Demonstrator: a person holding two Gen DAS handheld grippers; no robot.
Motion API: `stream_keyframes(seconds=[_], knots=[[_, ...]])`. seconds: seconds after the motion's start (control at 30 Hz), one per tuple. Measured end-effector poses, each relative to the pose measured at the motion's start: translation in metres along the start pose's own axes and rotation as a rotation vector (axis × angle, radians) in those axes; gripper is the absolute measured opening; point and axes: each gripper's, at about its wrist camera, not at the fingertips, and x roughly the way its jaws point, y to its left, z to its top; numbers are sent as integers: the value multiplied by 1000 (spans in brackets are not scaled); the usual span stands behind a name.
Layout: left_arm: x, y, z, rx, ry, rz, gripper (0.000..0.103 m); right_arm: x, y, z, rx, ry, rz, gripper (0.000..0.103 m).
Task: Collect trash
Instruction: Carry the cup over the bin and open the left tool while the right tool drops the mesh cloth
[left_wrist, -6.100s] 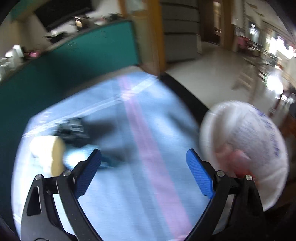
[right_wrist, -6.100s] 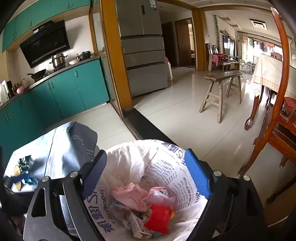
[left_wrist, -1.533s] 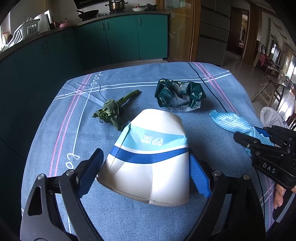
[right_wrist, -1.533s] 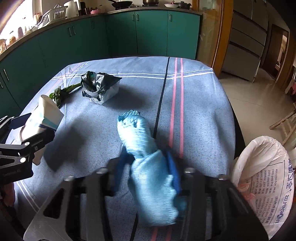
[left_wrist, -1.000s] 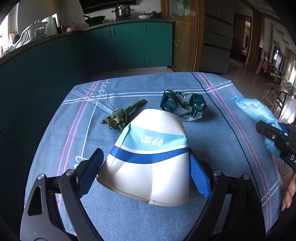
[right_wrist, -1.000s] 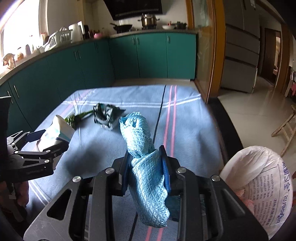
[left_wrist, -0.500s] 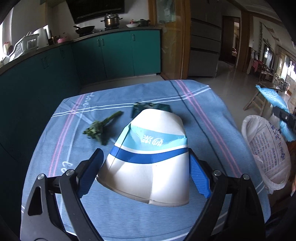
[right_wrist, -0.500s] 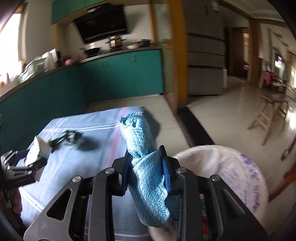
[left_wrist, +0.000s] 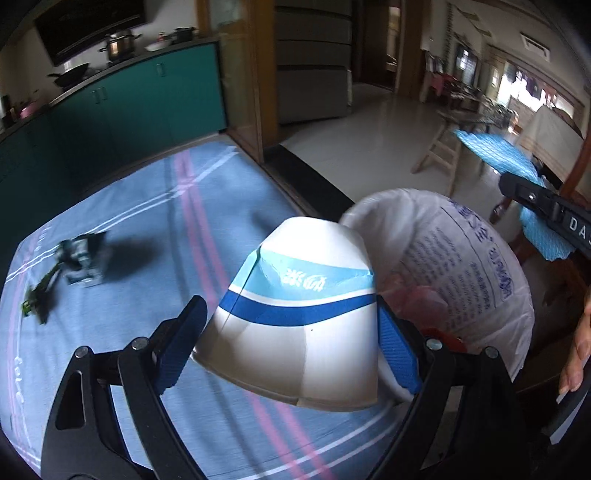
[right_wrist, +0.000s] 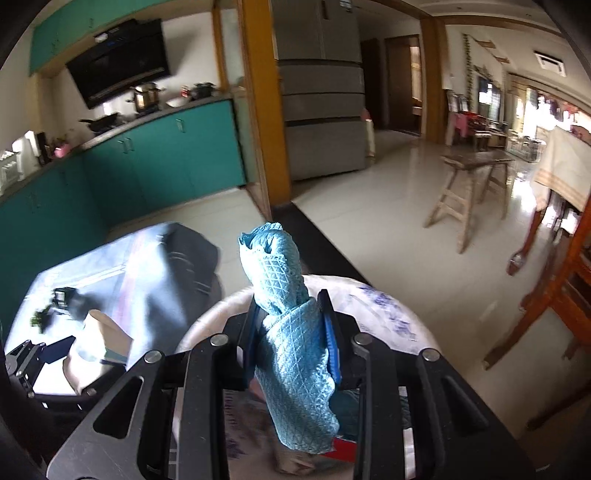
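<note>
Two tools loaded, left tool gripping paper bowl, right tool clamping blue cloth

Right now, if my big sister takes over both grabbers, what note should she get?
Left gripper: shut on the paper cup, beside the trash bag.
Right gripper: shut on the blue cloth, above the bag's opening.
Done: both items carried to the bag; some trash already inside.
Left: drop both in, then fetch the crumpled wrapper and green stalk from the table.
</note>
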Motion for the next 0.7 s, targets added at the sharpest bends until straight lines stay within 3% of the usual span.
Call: stream_keyframes(seconds=[0.33, 0.57, 0.7], knots=[[25, -73, 8, 108, 57, -81, 89, 15, -34, -4, 63, 61, -85, 31], [18, -61, 8, 96, 59, -75, 92, 17, -34, -4, 65, 69, -123, 56], [11, -35, 10, 55, 51, -49, 92, 15, -28, -2, 57, 49, -117, 63]])
